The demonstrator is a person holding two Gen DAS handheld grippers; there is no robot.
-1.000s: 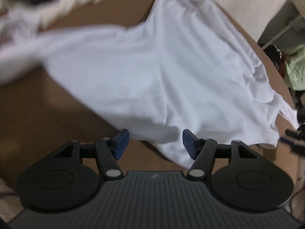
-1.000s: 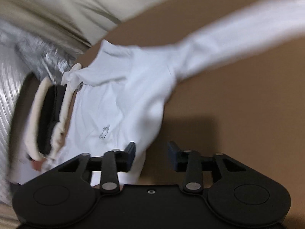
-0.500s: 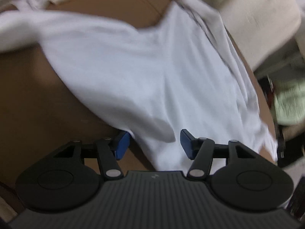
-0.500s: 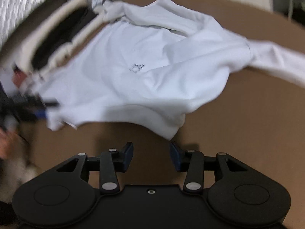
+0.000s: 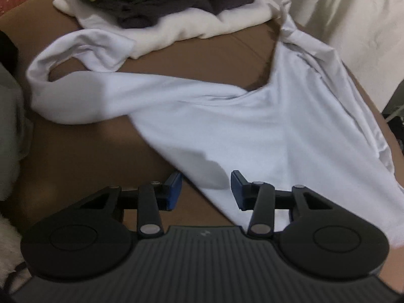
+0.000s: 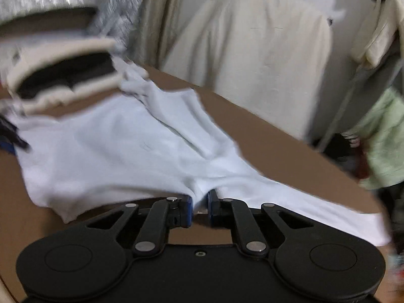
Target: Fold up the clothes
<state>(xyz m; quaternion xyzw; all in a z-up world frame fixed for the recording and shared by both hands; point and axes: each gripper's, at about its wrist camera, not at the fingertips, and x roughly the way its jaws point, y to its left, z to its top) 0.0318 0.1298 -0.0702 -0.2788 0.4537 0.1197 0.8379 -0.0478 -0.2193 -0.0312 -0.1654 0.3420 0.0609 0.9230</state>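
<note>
Table: brown top; it bears the white shirt, which covers much of it and is nowhere squared up.
White shirt: spread loosely on the table, body rumpled, one long sleeve running off to the side and curling back on itself. Risk: a pull on one edge alone would likely drag the whole cloth and bunch it, not flatten it.
Stack of clothes: dark and cream pieces piled at the far edge, touching the curled sleeve end. Risk: a tug on that sleeve could pull the pile askew.
Right gripper: jaws narrow, pinching the shirt's near edge; the view is blurred, so how much cloth is caught is probably little. Risk: a thin bite may slip out under tension.
Left gripper: jaws wide, holding nothing, hovering over the shirt's near edge. Risk: closing here may catch one layer only, leaving the fold crooked.
</note>
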